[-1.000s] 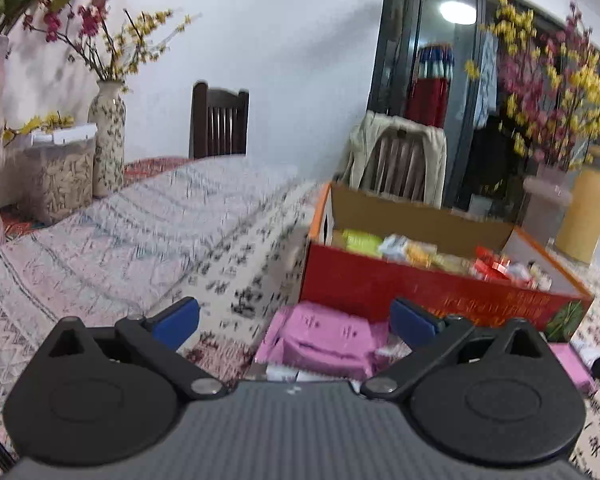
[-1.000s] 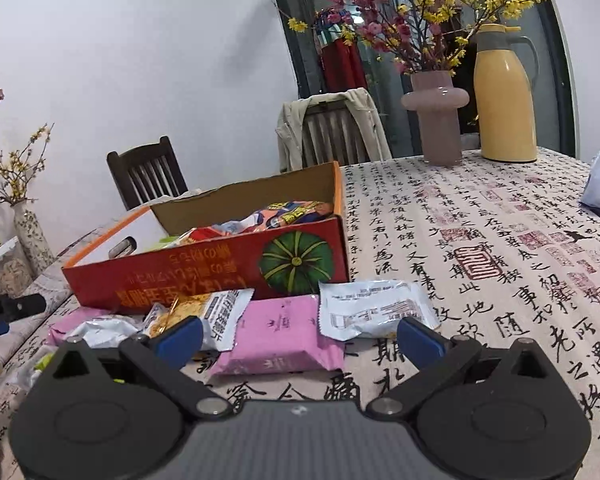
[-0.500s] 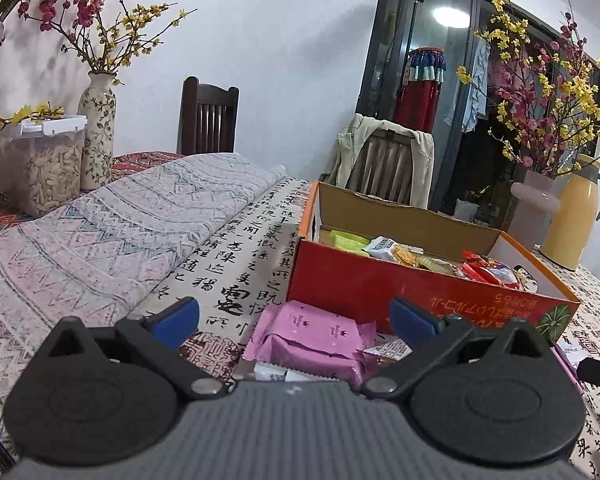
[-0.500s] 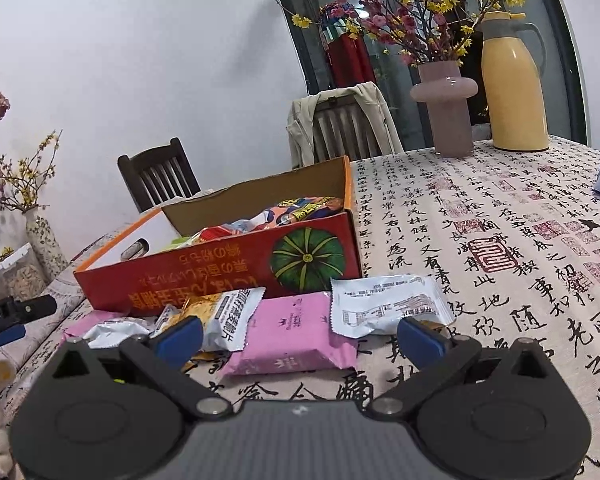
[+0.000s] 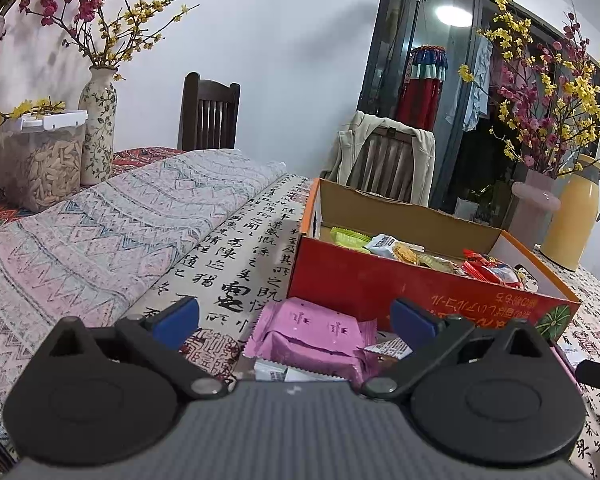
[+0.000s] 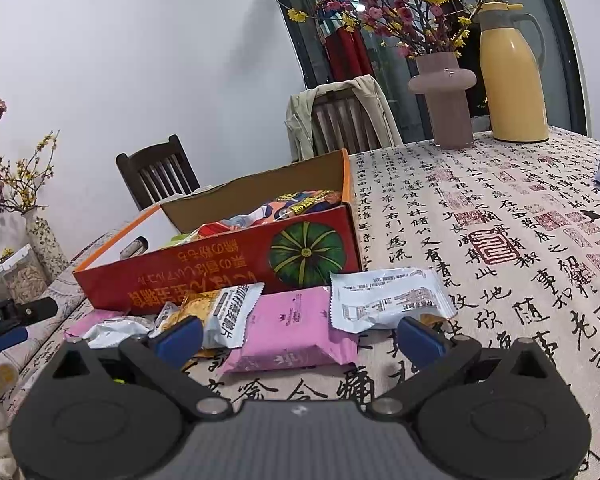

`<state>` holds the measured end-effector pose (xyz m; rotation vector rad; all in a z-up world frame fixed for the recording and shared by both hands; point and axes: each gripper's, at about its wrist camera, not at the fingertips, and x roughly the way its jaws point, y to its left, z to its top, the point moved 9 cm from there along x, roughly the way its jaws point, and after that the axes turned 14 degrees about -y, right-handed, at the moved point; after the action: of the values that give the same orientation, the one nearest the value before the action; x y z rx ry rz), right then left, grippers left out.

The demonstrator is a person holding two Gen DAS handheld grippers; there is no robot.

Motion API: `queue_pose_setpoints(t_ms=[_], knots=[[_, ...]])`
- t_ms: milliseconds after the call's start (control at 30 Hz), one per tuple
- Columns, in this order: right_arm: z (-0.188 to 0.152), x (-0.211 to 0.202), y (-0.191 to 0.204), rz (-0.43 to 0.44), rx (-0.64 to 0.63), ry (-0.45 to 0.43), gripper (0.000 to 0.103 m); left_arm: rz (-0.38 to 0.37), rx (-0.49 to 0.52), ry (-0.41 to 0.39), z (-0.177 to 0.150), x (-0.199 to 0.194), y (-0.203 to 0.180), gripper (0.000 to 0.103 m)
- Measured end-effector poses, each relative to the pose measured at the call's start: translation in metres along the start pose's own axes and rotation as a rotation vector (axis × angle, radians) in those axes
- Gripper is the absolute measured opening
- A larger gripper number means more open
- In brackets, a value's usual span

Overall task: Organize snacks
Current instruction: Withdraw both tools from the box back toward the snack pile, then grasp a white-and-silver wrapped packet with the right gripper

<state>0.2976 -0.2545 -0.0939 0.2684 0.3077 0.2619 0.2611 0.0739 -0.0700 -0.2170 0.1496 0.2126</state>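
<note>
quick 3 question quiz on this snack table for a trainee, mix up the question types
1. True or false: the left gripper is shut on a pink snack pack.
2. In the right wrist view, which packet lies nearest the pumpkin picture on the red box? A) white packet B) green packet C) blue packet
3. Fill in: the yellow jug stands beside a pink ____ of flowers.

Key: 1 false, it is open. 2 A. 3 vase.

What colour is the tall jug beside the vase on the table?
Yellow jug, seen best in the right wrist view.
</note>
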Motion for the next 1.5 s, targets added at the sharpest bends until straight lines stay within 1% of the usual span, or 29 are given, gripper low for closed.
queue_pose_setpoints(t_ms=[167, 233, 333, 467, 600, 733, 867, 967, 1100, 1200, 1267, 1300, 1400, 1500], knots=[[0.000, -0.001, -0.002, -0.013, 0.003, -0.002, 0.103, 0.001, -0.010, 0.002, 0.000, 0.000, 0.001, 0.103], [0.001, -0.005, -0.004, -0.043, -0.003, -0.014, 0.103, 0.000, -0.012, 0.004, 0.000, 0.000, 0.001, 0.103], [0.005, -0.017, -0.008, -0.062, -0.010, -0.037, 0.103, -0.002, -0.018, 0.010, -0.001, 0.001, 0.001, 0.103], [0.007, -0.030, -0.020, -0.096, -0.038, -0.037, 0.103, -0.004, -0.022, 0.009, -0.001, 0.001, 0.002, 0.103], [0.015, -0.031, -0.038, -0.150, -0.062, -0.035, 0.103, -0.003, -0.023, 0.012, -0.001, 0.001, 0.002, 0.103], [0.024, -0.017, -0.044, -0.170, -0.114, 0.001, 0.103, -0.004, -0.025, 0.012, -0.001, 0.001, 0.002, 0.103], [0.027, 0.008, -0.043, -0.170, -0.163, 0.052, 0.103, -0.002, -0.032, 0.013, -0.001, 0.001, 0.003, 0.103], [0.025, 0.030, -0.045, -0.168, -0.169, 0.100, 0.103, -0.003, -0.038, 0.014, -0.002, 0.000, 0.003, 0.103], [0.016, 0.056, -0.057, -0.217, -0.174, 0.170, 0.103, -0.008, -0.043, 0.015, -0.001, 0.000, 0.004, 0.103], [0.014, 0.062, -0.064, -0.224, -0.127, 0.187, 0.103, -0.012, -0.049, 0.015, -0.001, 0.000, 0.004, 0.103], [0.014, 0.062, -0.067, -0.236, -0.125, 0.183, 0.103, -0.015, -0.053, 0.016, -0.001, 0.001, 0.005, 0.103], [0.013, 0.062, -0.069, -0.243, -0.129, 0.184, 0.103, -0.016, -0.055, 0.016, -0.002, 0.001, 0.005, 0.103], [0.009, 0.063, -0.071, -0.277, -0.199, 0.202, 0.103, -0.018, -0.060, 0.014, -0.001, 0.000, 0.005, 0.103], [0.009, 0.063, -0.071, -0.277, -0.201, 0.205, 0.103, -0.021, -0.064, 0.014, -0.001, 0.000, 0.005, 0.103]])
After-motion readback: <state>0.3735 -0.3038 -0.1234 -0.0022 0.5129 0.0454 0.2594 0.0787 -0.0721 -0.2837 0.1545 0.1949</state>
